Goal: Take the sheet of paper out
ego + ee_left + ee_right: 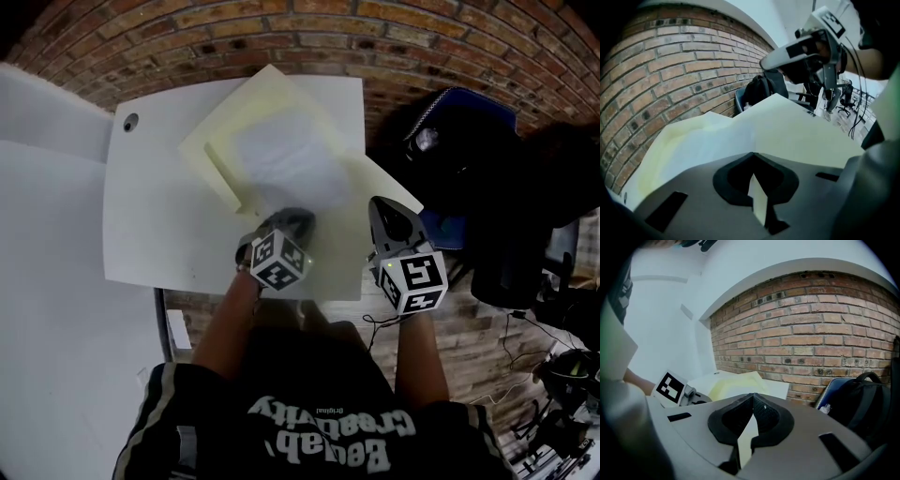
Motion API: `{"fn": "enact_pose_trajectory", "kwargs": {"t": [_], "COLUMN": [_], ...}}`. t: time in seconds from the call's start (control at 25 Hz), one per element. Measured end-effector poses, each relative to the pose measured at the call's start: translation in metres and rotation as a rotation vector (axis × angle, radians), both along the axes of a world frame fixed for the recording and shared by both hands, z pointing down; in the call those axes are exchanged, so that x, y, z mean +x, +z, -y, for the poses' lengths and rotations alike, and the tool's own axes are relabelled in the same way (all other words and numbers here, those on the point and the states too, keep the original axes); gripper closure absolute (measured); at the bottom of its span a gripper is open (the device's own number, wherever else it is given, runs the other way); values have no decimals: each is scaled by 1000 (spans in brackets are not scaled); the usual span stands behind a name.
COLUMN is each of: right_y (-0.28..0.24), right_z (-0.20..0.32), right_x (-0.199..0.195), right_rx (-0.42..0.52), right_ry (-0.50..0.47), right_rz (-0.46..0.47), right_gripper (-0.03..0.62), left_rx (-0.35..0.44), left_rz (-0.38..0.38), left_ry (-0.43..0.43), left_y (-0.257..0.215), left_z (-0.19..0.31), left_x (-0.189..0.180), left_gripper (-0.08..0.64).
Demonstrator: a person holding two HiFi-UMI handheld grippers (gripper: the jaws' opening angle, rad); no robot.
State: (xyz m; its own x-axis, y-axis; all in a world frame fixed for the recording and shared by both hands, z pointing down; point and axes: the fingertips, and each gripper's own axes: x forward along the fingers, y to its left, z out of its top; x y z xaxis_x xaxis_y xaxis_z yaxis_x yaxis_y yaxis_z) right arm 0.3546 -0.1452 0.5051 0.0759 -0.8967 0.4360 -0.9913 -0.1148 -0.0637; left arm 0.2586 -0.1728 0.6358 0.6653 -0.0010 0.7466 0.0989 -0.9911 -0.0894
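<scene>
The table [159, 216] stands against the brick wall [281, 33]. A folder [220, 141] lies on it, toward the far right corner, and the sheet of paper [281, 155] lies on the folder. The left gripper [296, 216] is at the sheet's near edge. The right gripper [377, 206] is just to its right, at the folder's near-right flap. A backpack [459, 141] sits right of the table.

Left gripper [291, 219]: fingers pressed together, pointing steeply down. Right gripper [379, 204]: fingers pressed together, shallower tilt.
</scene>
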Motion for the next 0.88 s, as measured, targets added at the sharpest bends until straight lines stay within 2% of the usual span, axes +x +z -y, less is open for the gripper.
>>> {"fn": "enact_pose_trajectory", "kwargs": {"t": [0.28,0.56,0.64,0.72,0.8,0.88], "right_y": [18,4,-2,-1,6,16], "right_z": [8,27,33,38,42,45], "right_x": [9,-13,-27,-45,-63,-78], "right_rx": [-43,23,30,-1,-48,-87], "right_ry": [24,-83,-164,-271,-374,-446], "right_rz": [17,-10,-91,-253,-406,-492], "right_gripper": [600,600,597,474,462,448], "left_rx": [17,67,79,89,94,91], "left_rz": [-29,-94,-108,-117,-125,-138], "left_ry": [-11,-42,-49,-49,-46,-44], "left_y": [-18,-57,-68,-77,-85,-92], "left_z": [9,27,31,33,33,31], "left_x": [1,-5,-7,-10,-12,-13], "left_gripper": [560,560,560,561,561,561]}}
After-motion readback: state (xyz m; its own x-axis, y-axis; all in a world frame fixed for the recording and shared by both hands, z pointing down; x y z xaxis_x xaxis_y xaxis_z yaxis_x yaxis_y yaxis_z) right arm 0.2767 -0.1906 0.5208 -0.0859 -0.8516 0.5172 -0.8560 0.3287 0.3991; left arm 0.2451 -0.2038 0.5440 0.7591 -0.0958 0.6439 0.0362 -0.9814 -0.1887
